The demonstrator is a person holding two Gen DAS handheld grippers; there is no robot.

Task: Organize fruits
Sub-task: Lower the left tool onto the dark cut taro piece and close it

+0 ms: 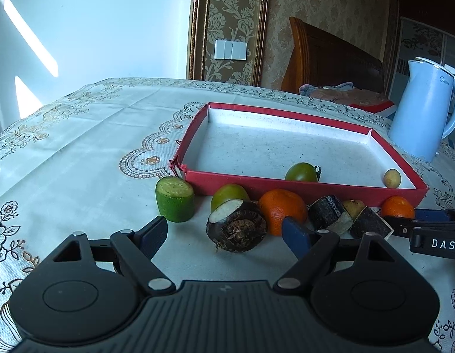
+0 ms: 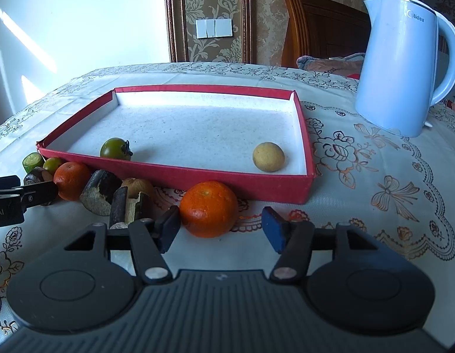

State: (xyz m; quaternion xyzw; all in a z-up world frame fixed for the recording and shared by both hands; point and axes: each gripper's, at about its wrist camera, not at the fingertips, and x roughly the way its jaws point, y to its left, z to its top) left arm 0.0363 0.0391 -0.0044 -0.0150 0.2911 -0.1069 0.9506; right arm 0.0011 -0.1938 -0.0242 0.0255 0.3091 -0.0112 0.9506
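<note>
1. A red tray [image 2: 180, 173] sits on a counter [image 2: 374, 176] draped in an embroidered cloth, holding a green tomato [image 2: 115, 148] and a small tan fruit [image 2: 268, 157], well apart from each other.
2. The right hand-held gripper [image 2: 220, 226] frames an orange [image 2: 208, 209] lying just outside the tray's near wall; its jaws stand partly open, and the pads appear clear of the peel, though the left pad is very near.
3. The left hand-held gripper [image 1: 224, 232] stands wide open, holding nothing, before a dark brown root [image 1: 236, 226].
4. Near it lie a cut green piece [image 1: 175, 199], a second orange [image 1: 281, 210] and dark chunks [image 1: 330, 214].
5. A pale blue kettle [image 2: 403, 67] stands to the right of the tray.
</note>
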